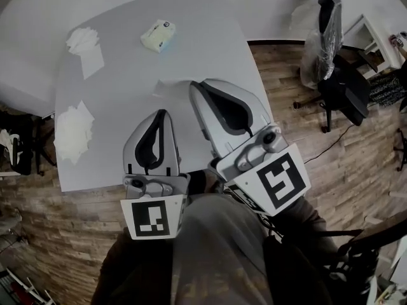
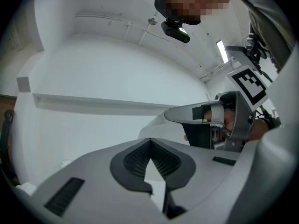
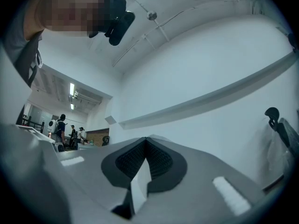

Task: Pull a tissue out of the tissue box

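The tissue box (image 1: 157,35), a small pale soft pack, lies at the far side of the grey table (image 1: 210,30). A flat tissue (image 1: 166,88) rests on the table just left of my right gripper's tip. My left gripper (image 1: 158,114) (image 2: 149,141) is shut with nothing between its jaws, held over the table's near part. My right gripper (image 1: 202,85) (image 3: 146,139) is also shut and empty, reaching a little farther. Both gripper views are tilted up at a white wall and ceiling, so neither shows the box. My right gripper (image 2: 205,113) shows at the right of the left gripper view.
Loose tissues (image 1: 84,43) lie at the table's far left, and a crumpled pile (image 1: 73,131) sits at its left edge. A black office chair (image 1: 337,75) stands on the wooden floor to the right. Several people (image 3: 63,125) stand far off in a lit room.
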Motion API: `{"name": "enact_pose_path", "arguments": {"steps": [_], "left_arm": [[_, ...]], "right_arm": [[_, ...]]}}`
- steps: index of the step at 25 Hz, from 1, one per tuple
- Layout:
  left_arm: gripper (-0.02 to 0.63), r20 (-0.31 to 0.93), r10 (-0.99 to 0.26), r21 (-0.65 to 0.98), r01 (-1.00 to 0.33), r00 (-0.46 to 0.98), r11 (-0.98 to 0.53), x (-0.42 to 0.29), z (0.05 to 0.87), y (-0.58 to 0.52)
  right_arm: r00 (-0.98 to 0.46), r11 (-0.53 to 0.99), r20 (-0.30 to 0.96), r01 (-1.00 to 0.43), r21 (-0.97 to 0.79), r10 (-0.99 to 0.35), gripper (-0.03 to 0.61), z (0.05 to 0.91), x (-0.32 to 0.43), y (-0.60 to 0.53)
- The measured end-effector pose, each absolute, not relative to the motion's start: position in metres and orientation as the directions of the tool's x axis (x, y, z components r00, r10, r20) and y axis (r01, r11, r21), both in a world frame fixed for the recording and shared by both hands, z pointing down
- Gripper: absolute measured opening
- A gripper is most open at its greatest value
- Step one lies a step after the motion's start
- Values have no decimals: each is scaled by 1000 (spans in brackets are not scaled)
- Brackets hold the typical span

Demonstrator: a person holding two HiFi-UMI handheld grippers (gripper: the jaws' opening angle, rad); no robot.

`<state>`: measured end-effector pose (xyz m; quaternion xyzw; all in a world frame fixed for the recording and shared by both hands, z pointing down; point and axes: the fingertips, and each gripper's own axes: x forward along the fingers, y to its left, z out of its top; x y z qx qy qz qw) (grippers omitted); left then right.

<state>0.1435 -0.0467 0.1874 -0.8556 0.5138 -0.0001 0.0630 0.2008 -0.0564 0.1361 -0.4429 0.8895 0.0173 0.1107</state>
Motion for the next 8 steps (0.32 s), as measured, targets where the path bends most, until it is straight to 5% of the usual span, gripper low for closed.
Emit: {"name": "enact_pose_path", "arguments": {"steps": [8], "left_arm": [[-2,-95,-884,-92,-888,458,-450,155,185,-47]], "right_arm": [[-580,604,-214,-794,-69,-786,1,139,211,-53]]}}
